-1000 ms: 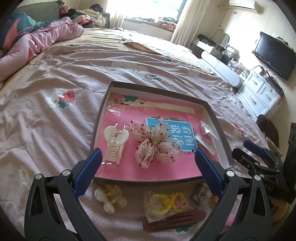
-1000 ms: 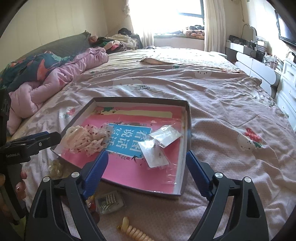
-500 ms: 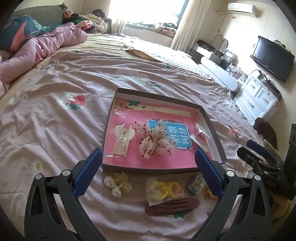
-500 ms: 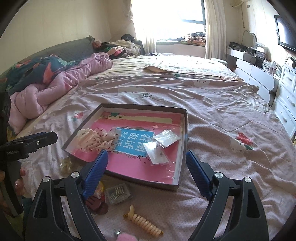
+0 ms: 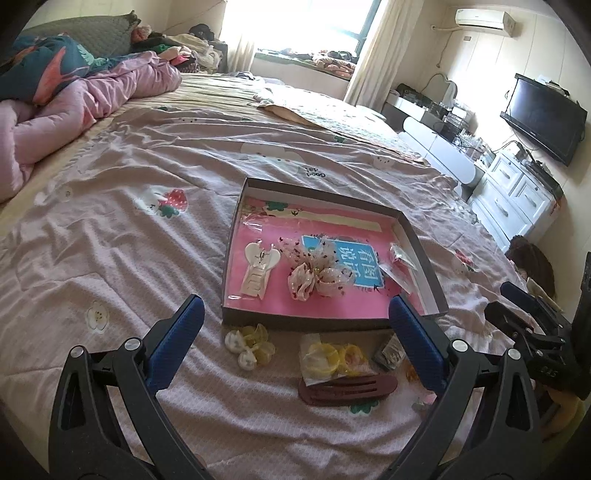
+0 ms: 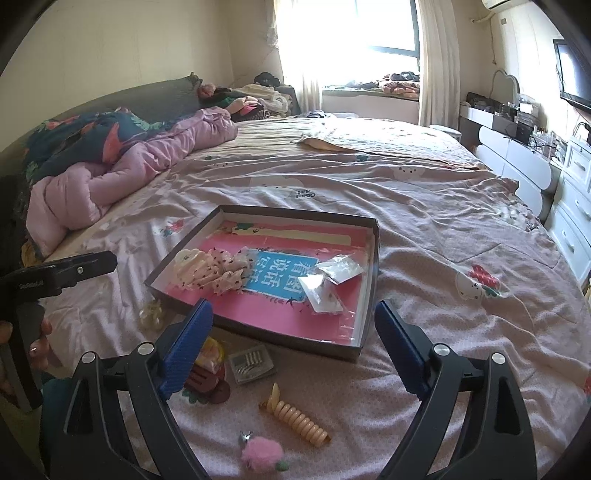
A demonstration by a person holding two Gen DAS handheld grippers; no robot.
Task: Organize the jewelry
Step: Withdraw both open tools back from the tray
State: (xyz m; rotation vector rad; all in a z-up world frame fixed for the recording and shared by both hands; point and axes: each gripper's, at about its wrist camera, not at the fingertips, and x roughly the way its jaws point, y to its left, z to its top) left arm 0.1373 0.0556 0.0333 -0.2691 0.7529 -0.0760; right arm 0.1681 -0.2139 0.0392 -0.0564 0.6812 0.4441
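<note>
Wrinkled pink bedsheet (image 5: 155, 266); shallow rectangular cardboard tray (image 5: 236, 221), frilly bow (image 5: 317, 273) inside

Blown-out window (image 6: 347, 33) backlight; sharp centre, fisheye-bent dark edges.

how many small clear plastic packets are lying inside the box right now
2. One clear packet lies near the right wall of the box; the other packet sits just in front, partly under it. More could be hidden beneath the dotted bow.
</note>
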